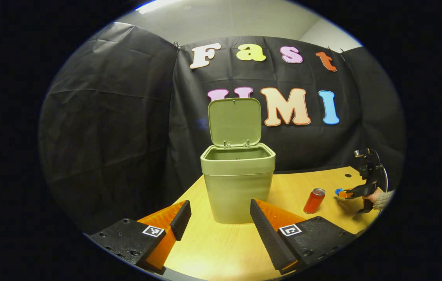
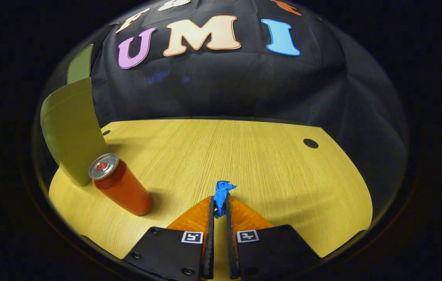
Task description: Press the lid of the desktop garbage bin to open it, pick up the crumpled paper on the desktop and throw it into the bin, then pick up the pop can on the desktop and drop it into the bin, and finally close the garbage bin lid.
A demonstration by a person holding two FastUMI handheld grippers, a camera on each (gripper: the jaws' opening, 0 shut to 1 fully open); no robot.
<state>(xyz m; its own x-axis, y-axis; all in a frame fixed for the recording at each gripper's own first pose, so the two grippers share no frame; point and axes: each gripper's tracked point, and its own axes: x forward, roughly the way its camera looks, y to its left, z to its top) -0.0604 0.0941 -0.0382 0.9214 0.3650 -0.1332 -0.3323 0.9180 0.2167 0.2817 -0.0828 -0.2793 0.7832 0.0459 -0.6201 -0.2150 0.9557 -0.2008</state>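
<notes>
Pinching the crumpled paper [image 2: 221, 195] low over the desk [image 2: 244, 156], the right gripper [image 2: 219, 210] readies its toss toward the open-lidded bin [image 1: 238, 183], the left gripper [image 1: 221, 222] waiting spread near it.

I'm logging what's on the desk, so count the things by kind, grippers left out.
Bin: 1
Can: 1
Crumpled paper: 1
Total: 3
</notes>
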